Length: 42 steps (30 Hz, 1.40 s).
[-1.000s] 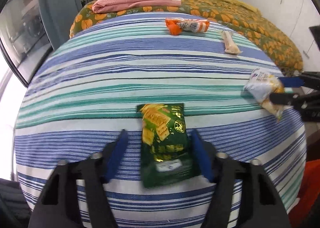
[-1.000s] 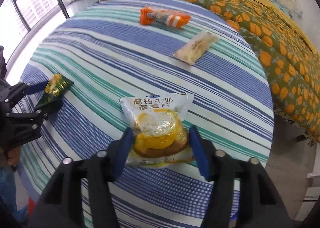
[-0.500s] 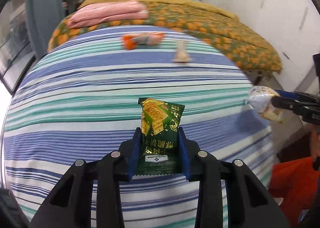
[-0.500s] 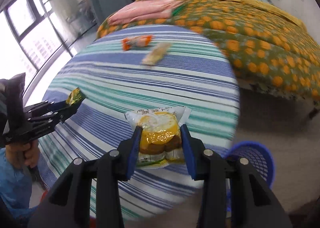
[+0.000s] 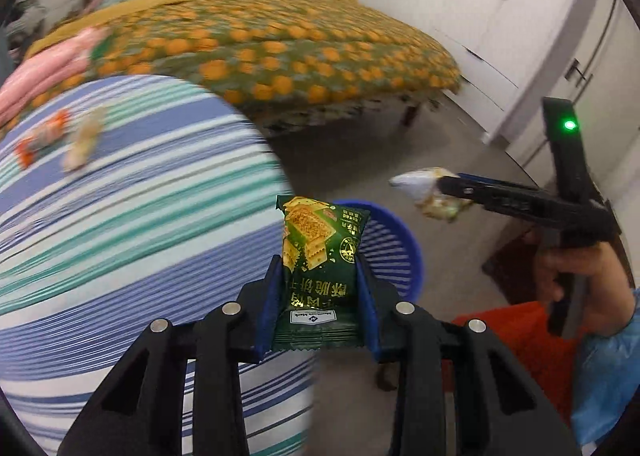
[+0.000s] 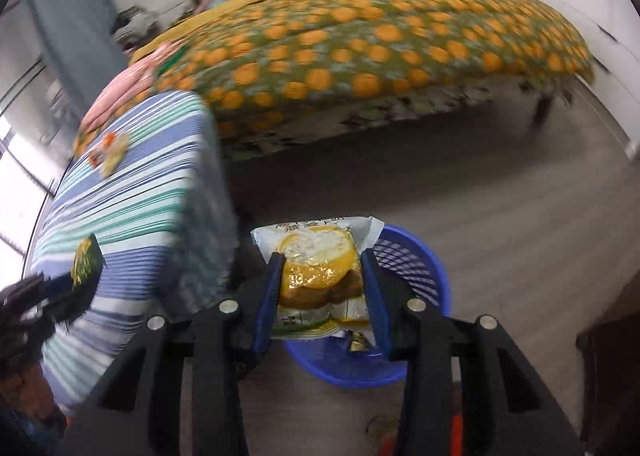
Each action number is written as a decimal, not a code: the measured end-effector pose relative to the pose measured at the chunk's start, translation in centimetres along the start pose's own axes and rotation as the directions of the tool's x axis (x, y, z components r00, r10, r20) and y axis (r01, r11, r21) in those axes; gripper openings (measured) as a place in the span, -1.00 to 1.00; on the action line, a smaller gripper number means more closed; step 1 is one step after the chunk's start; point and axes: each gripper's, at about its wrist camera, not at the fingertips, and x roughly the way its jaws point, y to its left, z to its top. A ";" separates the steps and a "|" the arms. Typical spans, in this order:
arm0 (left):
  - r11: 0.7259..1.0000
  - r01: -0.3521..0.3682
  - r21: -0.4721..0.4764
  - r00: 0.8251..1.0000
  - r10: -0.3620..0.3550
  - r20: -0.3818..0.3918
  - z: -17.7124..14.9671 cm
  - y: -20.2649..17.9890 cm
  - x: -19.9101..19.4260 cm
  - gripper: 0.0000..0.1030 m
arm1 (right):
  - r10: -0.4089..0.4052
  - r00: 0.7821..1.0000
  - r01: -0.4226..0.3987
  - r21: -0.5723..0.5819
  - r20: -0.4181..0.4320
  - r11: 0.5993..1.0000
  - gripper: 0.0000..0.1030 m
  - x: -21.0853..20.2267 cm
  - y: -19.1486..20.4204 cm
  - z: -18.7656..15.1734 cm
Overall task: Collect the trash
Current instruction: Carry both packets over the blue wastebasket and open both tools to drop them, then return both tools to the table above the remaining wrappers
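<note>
Left gripper (image 5: 320,306) clamps green cracker packet (image 5: 320,268); right gripper (image 6: 322,298) clamps bread packet (image 6: 320,276) above blue basket (image 6: 420,268). Two blurred wrappers, apparently orange wrapper (image 5: 38,138) and pale wrapper (image 5: 82,140), remain on table (image 5: 120,236) at ten o'clock.

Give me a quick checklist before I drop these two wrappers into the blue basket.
1. Left tongs clamped on the green cracker packet: ok.
2. Right tongs clamped on the yellow cake packet: ok.
3. Cake packet over the blue basket: ok.
4. Cracker packet over the basket: cannot tell; it overlaps the rim, near the striped table.
5. Room in basket: ok.
6. Table cleared: not ok; two wrappers remain.
</note>
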 end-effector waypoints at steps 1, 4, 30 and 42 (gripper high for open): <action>1.000 0.005 0.006 1.000 -0.005 -0.008 0.3 -0.8 0.8 -0.33 | -0.007 1.000 0.007 0.022 -0.001 1.000 -0.24 0.3 -1.1 -0.2; 1.000 0.027 0.013 0.998 -0.026 -0.051 1.2 -3.2 4.6 -0.33 | -0.012 1.000 0.012 0.103 -0.005 0.995 -0.24 1.3 -4.2 -0.7; 0.999 0.020 0.037 0.999 -0.022 0.041 1.0 -3.6 5.1 0.81 | -0.207 0.958 0.170 0.190 0.197 0.967 0.91 -0.4 -6.6 -0.2; 0.924 -0.375 -0.081 0.921 0.381 0.085 -6.6 14.9 -6.0 0.89 | 0.056 0.991 -0.016 -0.299 0.126 0.954 0.91 2.0 16.9 -4.1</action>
